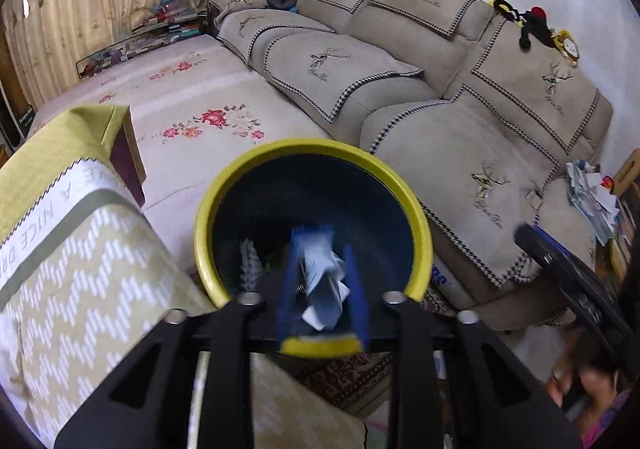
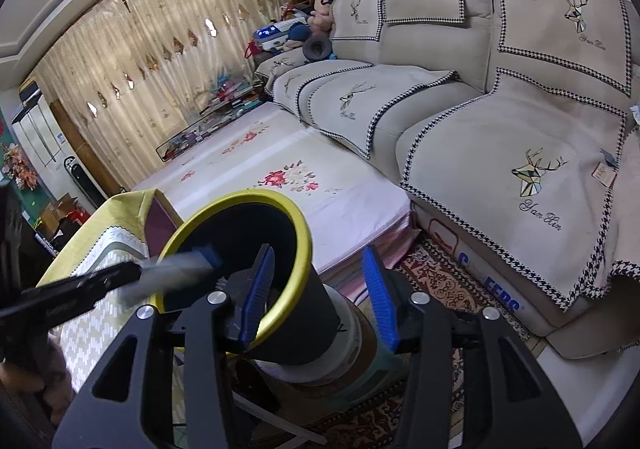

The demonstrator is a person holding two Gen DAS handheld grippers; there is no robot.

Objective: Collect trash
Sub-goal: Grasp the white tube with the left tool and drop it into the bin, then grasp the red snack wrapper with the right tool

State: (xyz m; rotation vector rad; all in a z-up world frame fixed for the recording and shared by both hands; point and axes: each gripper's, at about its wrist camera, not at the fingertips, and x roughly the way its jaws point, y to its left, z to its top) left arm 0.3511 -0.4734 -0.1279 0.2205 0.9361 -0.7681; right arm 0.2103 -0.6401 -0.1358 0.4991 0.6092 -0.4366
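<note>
Left tongs (image 1: 322,281) clamped on crumpled paper (image 1: 326,285) directly over yellow-rimmed bin (image 1: 224,185), right tongs (image 2: 318,295) wide and empty beside its rim: likely risk of paper snagging on blue pads (image 1: 358,289) at release, landing outside.

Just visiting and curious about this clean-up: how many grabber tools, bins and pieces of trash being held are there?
Grippers: 2, the left gripper and the right gripper
Yellow-rimmed bin: 1
Crumpled paper, held in the left gripper: 1
Total: 4
</note>
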